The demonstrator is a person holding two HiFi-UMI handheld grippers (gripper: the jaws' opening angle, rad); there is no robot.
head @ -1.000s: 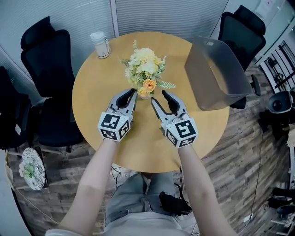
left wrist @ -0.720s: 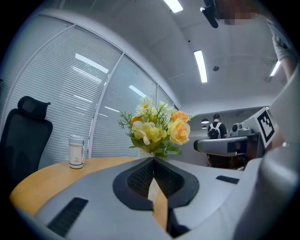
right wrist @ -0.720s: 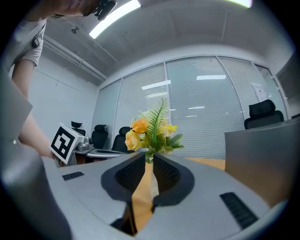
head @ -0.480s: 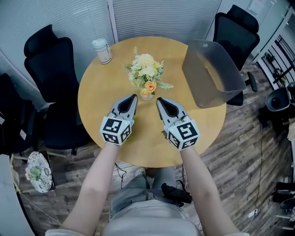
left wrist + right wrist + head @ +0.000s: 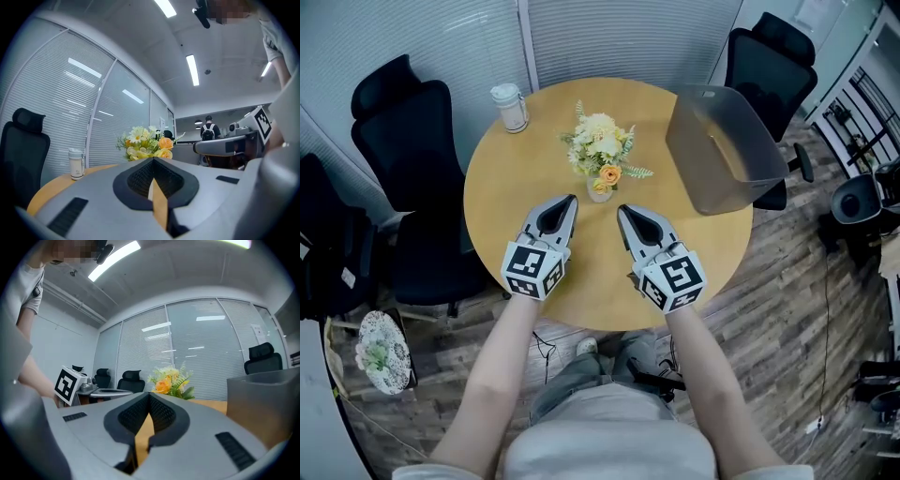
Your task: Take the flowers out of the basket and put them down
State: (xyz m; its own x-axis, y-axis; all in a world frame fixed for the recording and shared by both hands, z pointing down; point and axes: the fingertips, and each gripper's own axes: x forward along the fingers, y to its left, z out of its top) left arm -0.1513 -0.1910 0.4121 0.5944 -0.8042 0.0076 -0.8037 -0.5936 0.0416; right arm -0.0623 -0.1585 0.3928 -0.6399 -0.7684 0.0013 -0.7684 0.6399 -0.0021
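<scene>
Left gripper (image 5: 572,199) and right gripper (image 5: 621,208) are held side by side over the near half of the round wooden table (image 5: 511,202), one in each of the person's hands. Both point away from the person, toward the flowers (image 5: 601,150). On each gripper the jaws are fully closed, the ribbed pads meet at the tips, and nothing is clamped between them.

Just beyond the two gripper tips, and centred between them, the flowers stand upright on the tabletop in a small vase (image 5: 599,194). Neither gripper touches the bouquet or the vase. The flowers are outside the basket (image 5: 703,164), a grey bin that sits at the table's right edge, apart from the bouquet.

At the far left of the tabletop stands a white lidded cup (image 5: 510,108). Black office chairs (image 5: 403,122) stand around the table, in front of a glass partition with blinds.
</scene>
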